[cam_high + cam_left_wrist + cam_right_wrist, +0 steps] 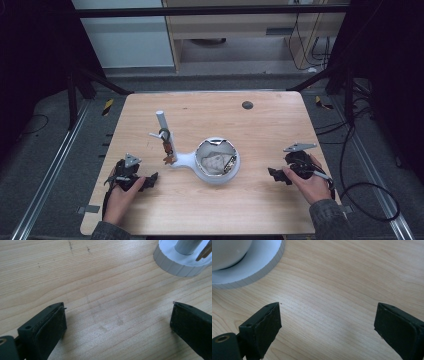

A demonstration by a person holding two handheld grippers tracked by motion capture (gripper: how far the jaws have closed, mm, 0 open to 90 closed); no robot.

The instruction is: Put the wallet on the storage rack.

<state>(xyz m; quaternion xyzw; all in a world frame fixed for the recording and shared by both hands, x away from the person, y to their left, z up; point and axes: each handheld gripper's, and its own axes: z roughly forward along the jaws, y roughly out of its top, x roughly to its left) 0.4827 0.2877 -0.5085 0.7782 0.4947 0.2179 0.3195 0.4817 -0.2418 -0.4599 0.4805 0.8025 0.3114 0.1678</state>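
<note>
In the right gripper view the two black fingers [262, 330] stand spread wide apart, and between them there is only bare wood of the counter [337, 290]. They pinch nothing. The left fingers [47, 327] in the left gripper view are spread in the same way, with bare wood between them.

The white stand [210, 161] lies ahead of both pairs of fingers and touches neither. In the right gripper view its ribbed round base [262, 262] sits at the upper left, clearly beyond the tips. In the left gripper view the smaller ribbed foot [175, 263] with the grey post shows at the upper right, also apart from the tips.

From the high view, the right gripper [280, 176] rests low at the right side of the counter, its fingers pointing toward the bowl part of the stand. The left gripper [145, 181] lies at the left side, near the front edge, pointing toward the stand's narrow end. The stand is in the middle of the counter, between the two grippers. Its bowl holds some pale crumpled thing that I cannot identify, and its upright post [163, 125] carries small hanging items [168, 147].
</note>
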